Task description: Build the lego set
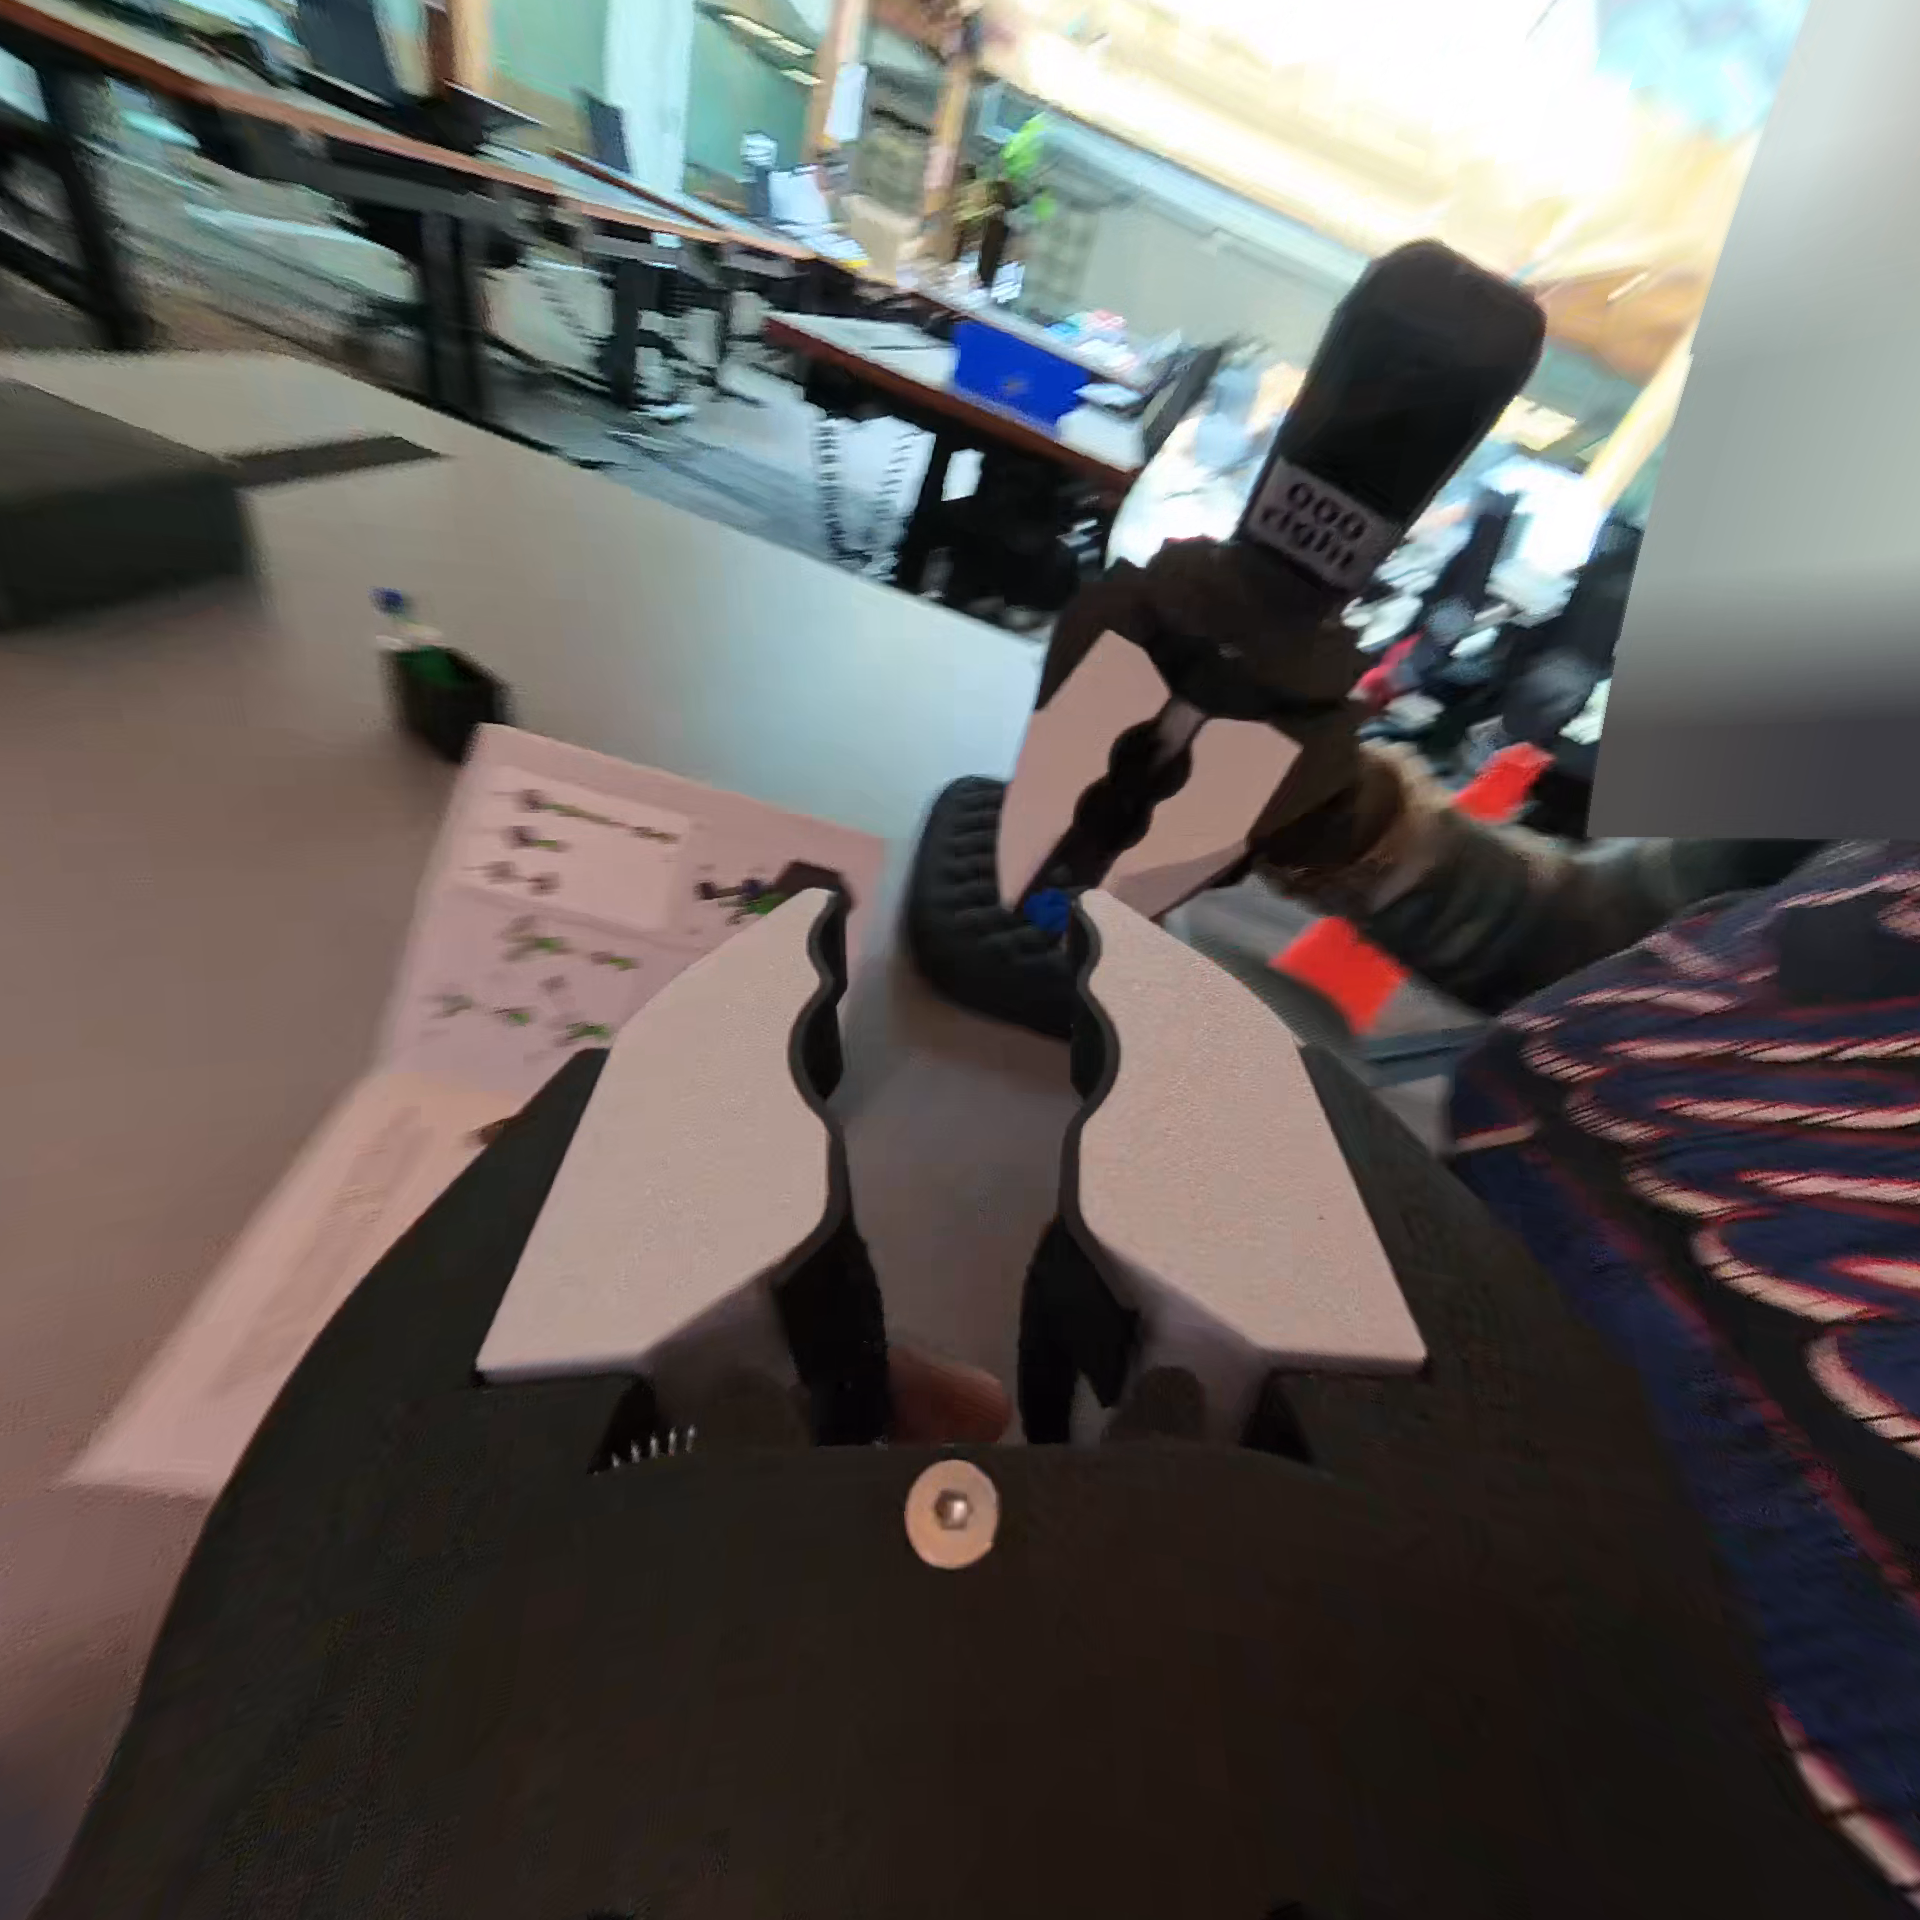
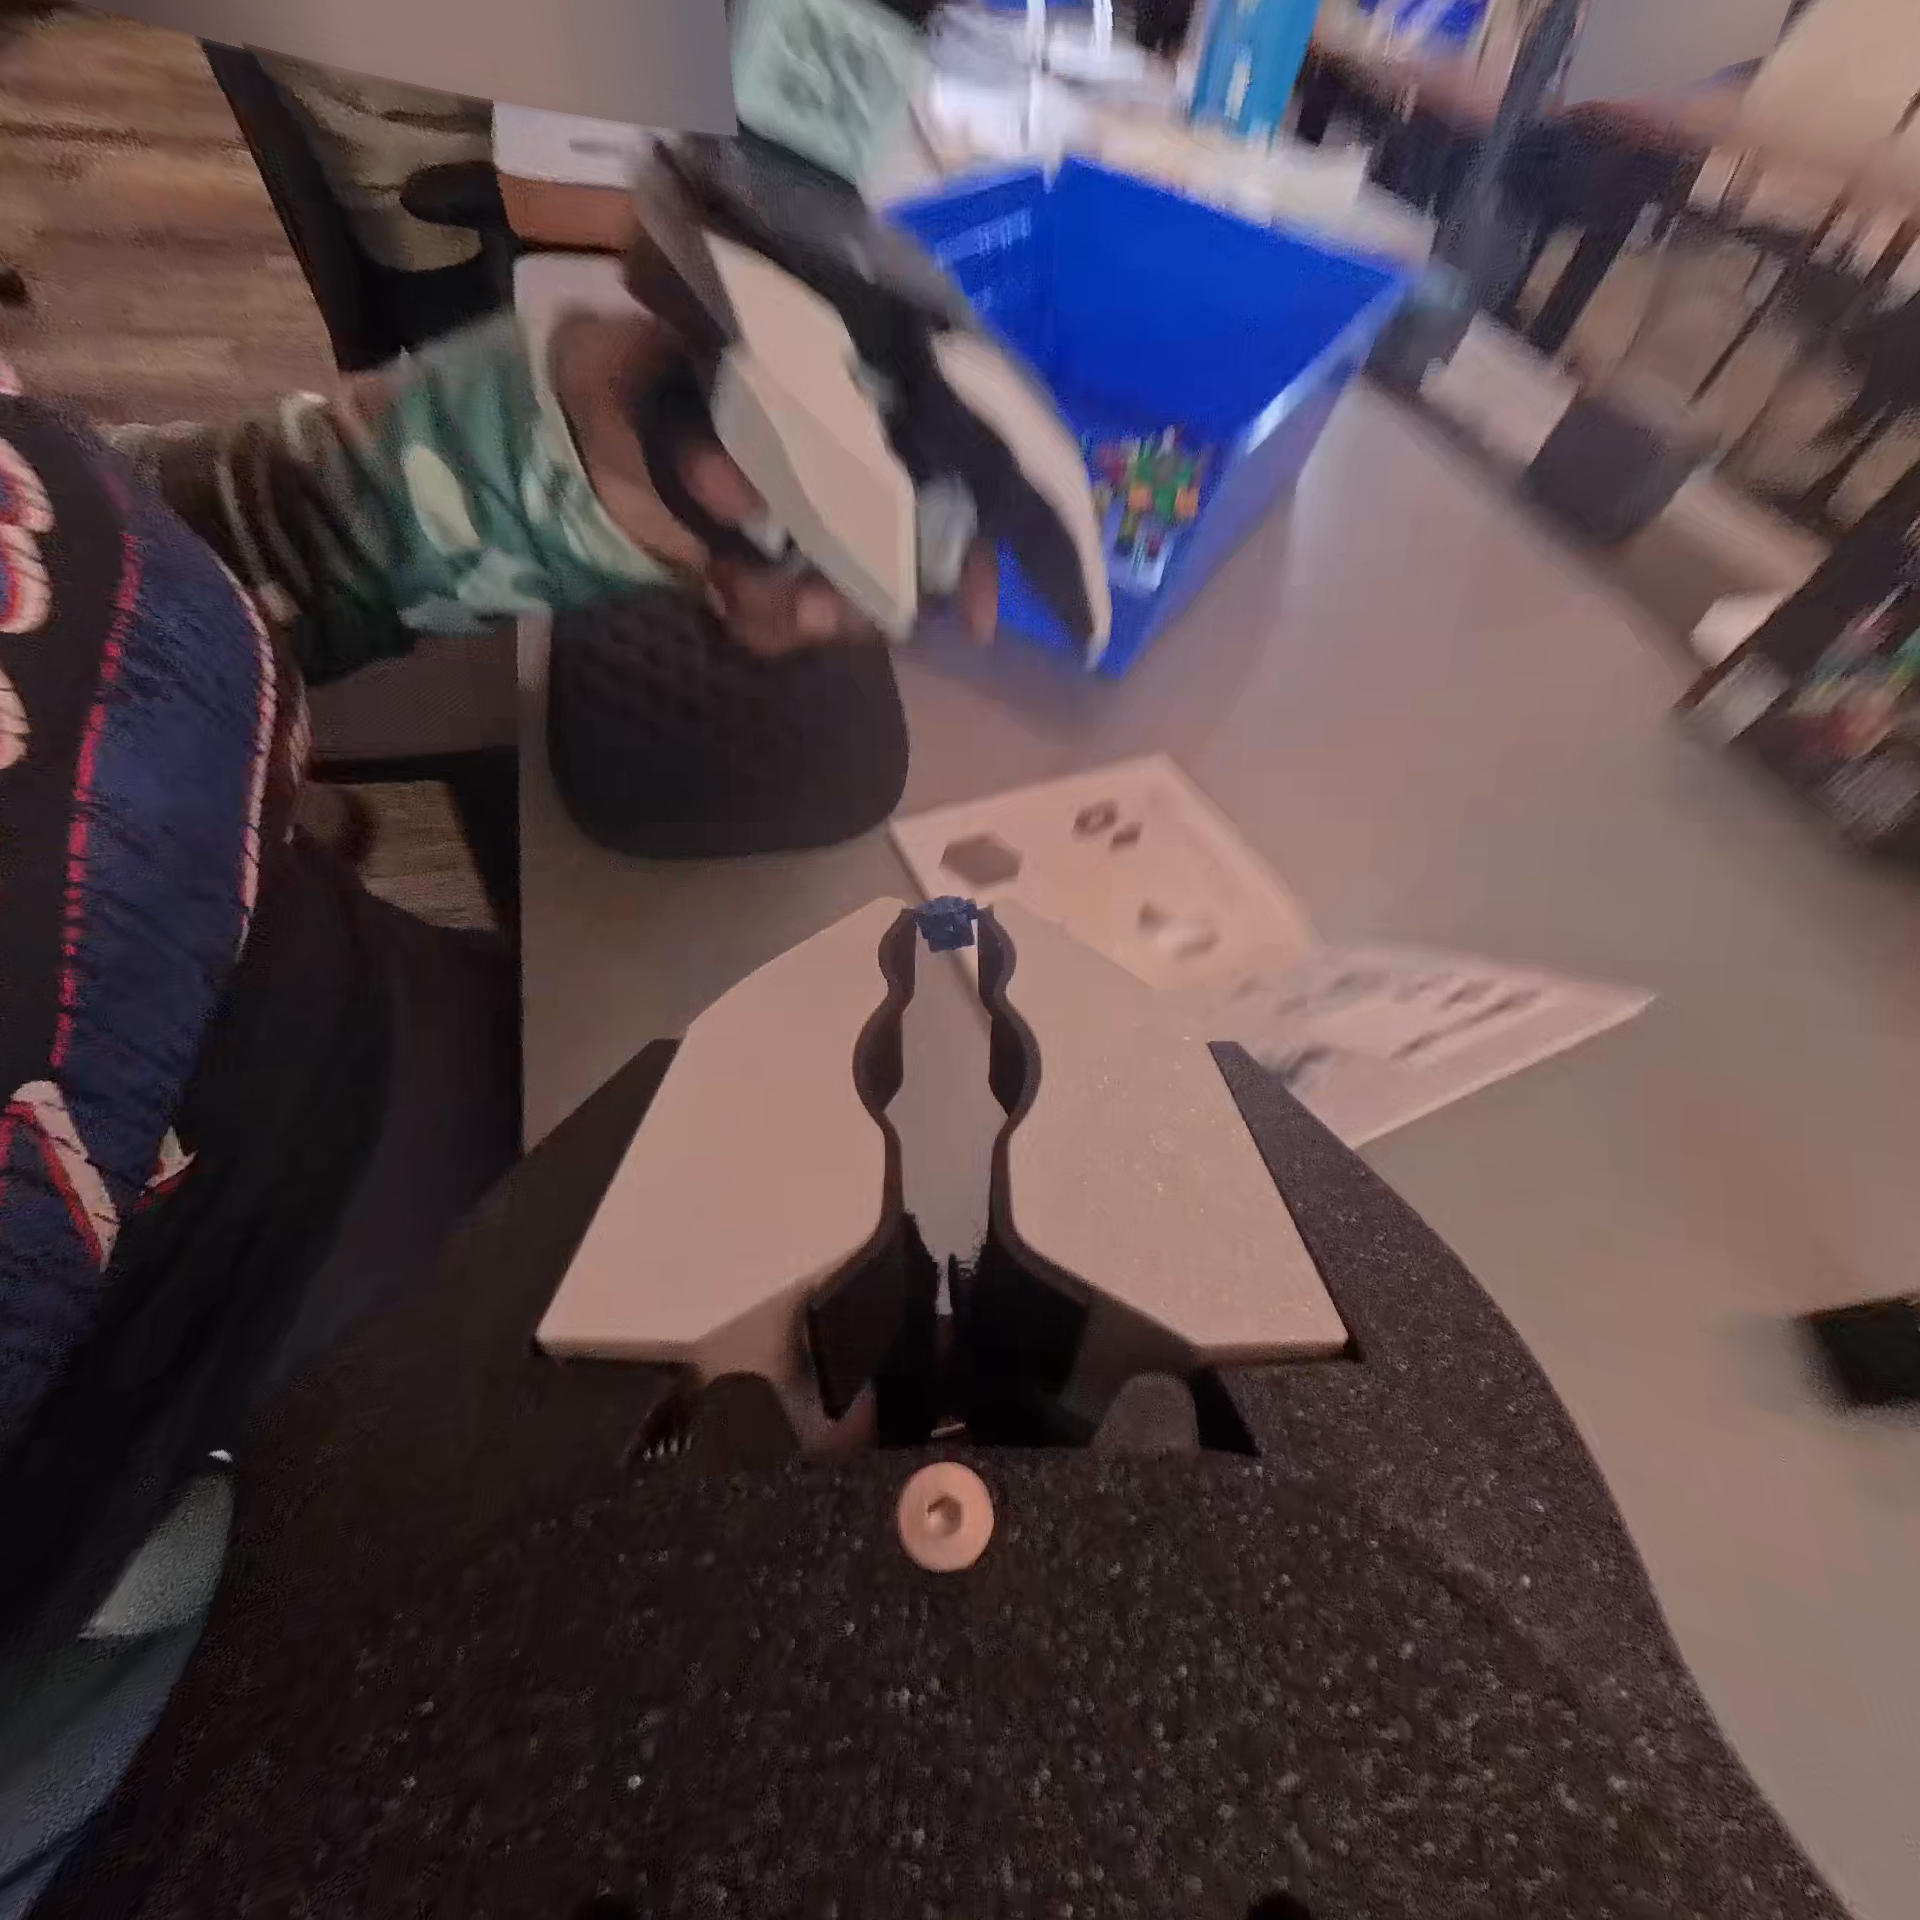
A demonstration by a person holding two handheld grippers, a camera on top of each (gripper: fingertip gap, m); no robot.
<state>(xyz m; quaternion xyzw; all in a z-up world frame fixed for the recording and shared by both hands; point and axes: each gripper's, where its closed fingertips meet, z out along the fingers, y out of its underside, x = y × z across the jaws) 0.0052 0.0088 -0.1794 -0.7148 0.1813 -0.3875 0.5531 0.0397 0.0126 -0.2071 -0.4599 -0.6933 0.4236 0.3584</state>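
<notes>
My right gripper (image 2: 943, 914) is shut on a small blue lego piece (image 2: 943, 925) pinched at its fingertips. In the left wrist view the right gripper (image 1: 1051, 888) points down from above, with the blue piece (image 1: 1047, 911) at its tips. That piece sits just beside the right fingertip of my left gripper (image 1: 961, 914). The left gripper is open and empty, with a wide gap between its fingers. It also shows blurred in the right wrist view (image 2: 997, 634), held above the table. An instruction booklet (image 1: 582, 914) (image 2: 1247, 935) lies open on the grey table (image 1: 208, 935).
A small black cup (image 1: 442, 696) holding green and blue pieces stands beyond the booklet. A blue bin (image 2: 1143, 312) with many coloured pieces stands farther along the table. A black ribbed cushion-like object (image 1: 977, 935) (image 2: 727, 717) sits at the table edge. A person's patterned sleeve (image 1: 1714, 1143) is on the right. About 6 cm separates my left fingertips from my right.
</notes>
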